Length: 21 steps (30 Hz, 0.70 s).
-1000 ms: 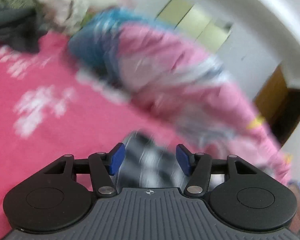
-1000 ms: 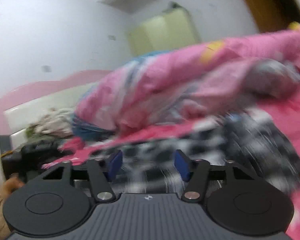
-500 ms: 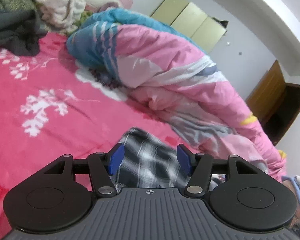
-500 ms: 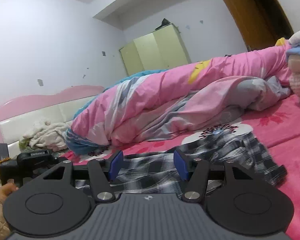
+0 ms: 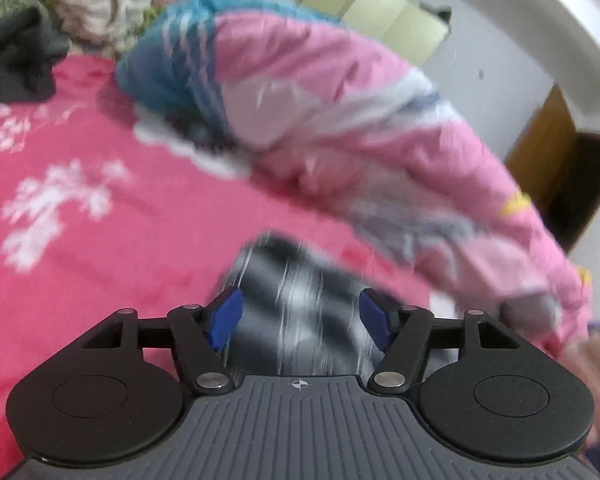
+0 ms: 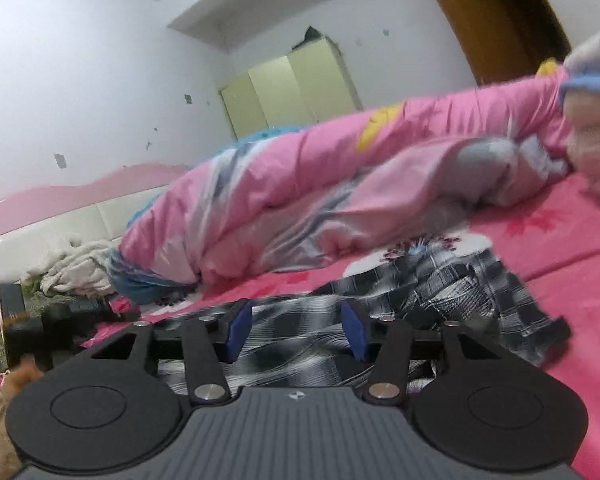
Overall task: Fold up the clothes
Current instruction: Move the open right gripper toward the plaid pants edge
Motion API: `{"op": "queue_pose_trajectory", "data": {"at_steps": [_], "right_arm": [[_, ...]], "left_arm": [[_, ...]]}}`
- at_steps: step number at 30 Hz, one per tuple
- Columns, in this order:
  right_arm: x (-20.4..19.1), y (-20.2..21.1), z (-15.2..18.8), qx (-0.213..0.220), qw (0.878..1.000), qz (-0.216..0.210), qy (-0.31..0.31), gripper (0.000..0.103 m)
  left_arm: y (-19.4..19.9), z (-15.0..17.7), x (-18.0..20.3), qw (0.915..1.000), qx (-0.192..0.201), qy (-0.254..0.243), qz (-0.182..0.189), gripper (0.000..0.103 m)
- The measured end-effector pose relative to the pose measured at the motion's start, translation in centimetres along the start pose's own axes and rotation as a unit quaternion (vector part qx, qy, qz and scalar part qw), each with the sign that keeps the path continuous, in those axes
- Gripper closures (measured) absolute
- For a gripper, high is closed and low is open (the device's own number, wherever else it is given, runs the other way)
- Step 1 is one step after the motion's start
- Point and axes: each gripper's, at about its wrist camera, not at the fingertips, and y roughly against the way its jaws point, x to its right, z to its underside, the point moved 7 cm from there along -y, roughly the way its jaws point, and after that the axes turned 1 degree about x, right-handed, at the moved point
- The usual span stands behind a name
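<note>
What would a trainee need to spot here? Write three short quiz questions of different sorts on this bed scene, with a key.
1. True or false: the left gripper has its blue-padded jaws shut tight on the black-and-white checked cloth garment.
2. Multiple choice: the garment lies on A) a bare wooden floor, B) the pink flowered bed sheet, C) a white table.
3. Fill in: behind the garment lies a bunched pink ____.

Key
1. False: both the left gripper and the right gripper stand open with checked cloth showing between the jaws.
2. B.
3. Quilt, with blue and white patches.
</note>
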Motion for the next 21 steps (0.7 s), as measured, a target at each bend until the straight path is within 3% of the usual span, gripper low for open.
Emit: {"op": "queue_pose_trajectory", "data": {"at_steps": [6, 12, 14, 17, 20, 21], "right_arm": [[-0.8, 1.2, 0.0, -0.004, 1.000, 0.006, 0.003, 0.050], [-1.7, 1.9, -0.5, -0.007, 1.000, 0.003, 0.010, 0.049], [-2.7, 0.2, -2.4, -0.008, 0.999, -0.032, 0.022, 0.042], [-4.8, -3.8, -4.9, -0.034, 0.995, -0.088, 0.043, 0.039], [-8.1, -9.4, -6.9, -0.095, 0.981, -0.148, 0.081, 0.035], [-9.4, -11.4, -7.5, -0.117, 0.974, -0.171, 0.096, 0.027]], "left_arm": [[-0.6, 0.4, 0.0, 0.9987, 0.003, -0.034, -0.038, 0.037], [-0.4, -0.5, -0.9, 0.9985, 0.003, -0.007, -0.054, 0.036], [-0.3, -0.7, -1.9, 0.9983, -0.012, 0.017, -0.055, 0.036], [-0.1, -0.7, -3.5, 0.9966, -0.036, 0.029, -0.069, 0.036], [-0.2, -0.6, -4.4, 0.9961, -0.055, 0.015, -0.068, 0.036], [-0.3, -0.6, -4.6, 0.9962, -0.061, 0.008, -0.062, 0.036]]}}
